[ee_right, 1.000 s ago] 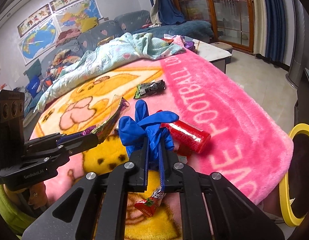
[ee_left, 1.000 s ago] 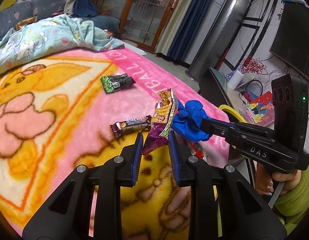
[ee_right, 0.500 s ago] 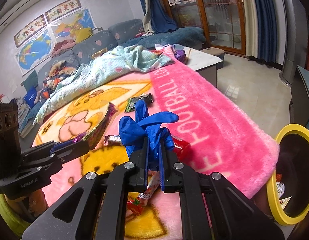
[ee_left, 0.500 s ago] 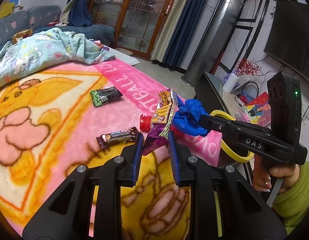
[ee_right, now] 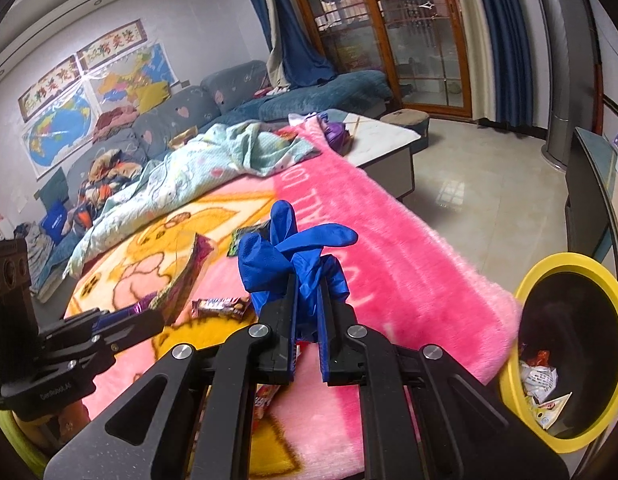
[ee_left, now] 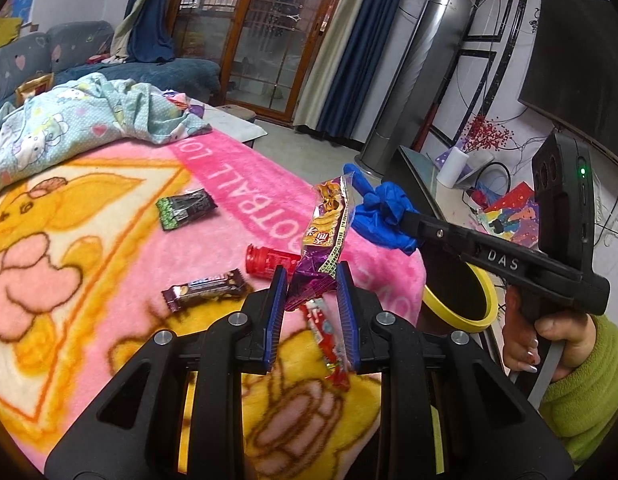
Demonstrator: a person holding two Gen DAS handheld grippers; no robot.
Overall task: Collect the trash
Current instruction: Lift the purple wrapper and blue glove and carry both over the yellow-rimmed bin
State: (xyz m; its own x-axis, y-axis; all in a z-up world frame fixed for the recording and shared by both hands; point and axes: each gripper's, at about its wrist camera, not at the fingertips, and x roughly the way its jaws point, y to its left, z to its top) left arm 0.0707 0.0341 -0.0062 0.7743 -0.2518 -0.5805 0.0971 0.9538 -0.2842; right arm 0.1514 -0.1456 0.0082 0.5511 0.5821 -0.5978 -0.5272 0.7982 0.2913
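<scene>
A purple-and-orange snack wrapper (ee_left: 325,240) stood upright, pinched at its lower end, beside a crumpled blue glove (ee_right: 293,258) also held aloft. On the pink blanket lay a green-and-black packet (ee_left: 185,209), a brown candy bar (ee_left: 207,290), a red tube (ee_left: 269,261) and a red wrapper (ee_left: 327,340).

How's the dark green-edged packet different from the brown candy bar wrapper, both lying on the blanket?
The dark packet is wider, black with a green end; the candy bar wrapper is slim, brown and glossy. The packet lies farther from the left gripper; the wrapper lies just beside it. Both rest flat and untouched on the blanket.
</scene>
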